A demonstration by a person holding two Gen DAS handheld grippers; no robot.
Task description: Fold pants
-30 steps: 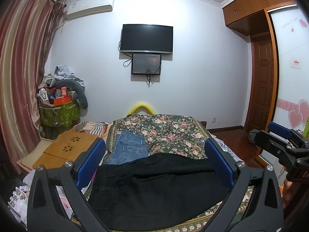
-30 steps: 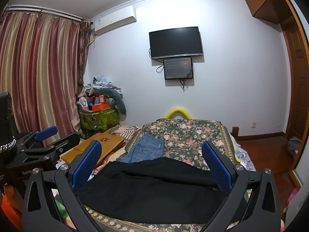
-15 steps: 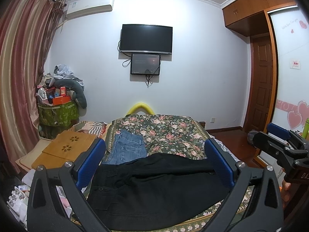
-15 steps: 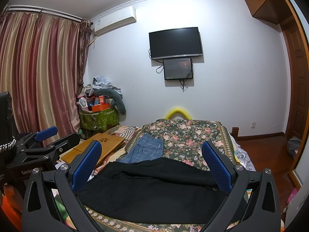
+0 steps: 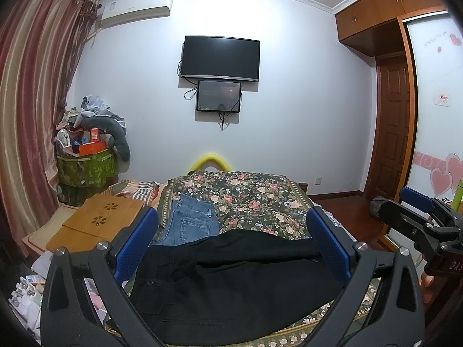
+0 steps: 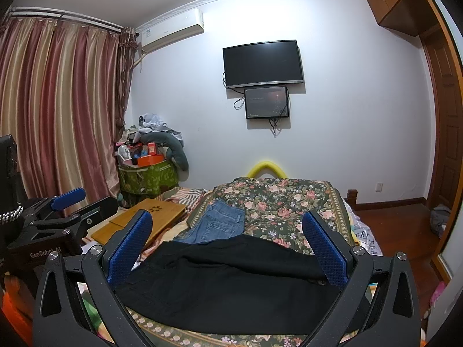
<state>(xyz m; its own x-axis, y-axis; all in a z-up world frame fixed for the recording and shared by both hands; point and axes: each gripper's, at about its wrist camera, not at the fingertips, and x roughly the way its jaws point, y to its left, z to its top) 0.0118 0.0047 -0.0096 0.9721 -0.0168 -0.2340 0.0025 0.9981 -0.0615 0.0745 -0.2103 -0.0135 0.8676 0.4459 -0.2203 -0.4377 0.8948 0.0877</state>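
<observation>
Black pants (image 5: 231, 283) lie spread across the near end of the floral bedspread (image 5: 254, 196); they also show in the right wrist view (image 6: 231, 280). My left gripper (image 5: 231, 245) is open and empty, held above the pants without touching. My right gripper (image 6: 228, 248) is open and empty, also above the pants. The right gripper also shows at the right edge of the left wrist view (image 5: 416, 217). The left gripper shows at the left edge of the right wrist view (image 6: 69, 208).
Folded blue jeans (image 5: 188, 222) lie on the bed behind the black pants. A wooden lap table (image 5: 95, 222) sits left of the bed. A green bin piled with clutter (image 5: 86, 162) stands by the curtain. A wardrobe and door are at right.
Both views have shifted only slightly; the grippers stay open above the pants. The pants have not moved.
</observation>
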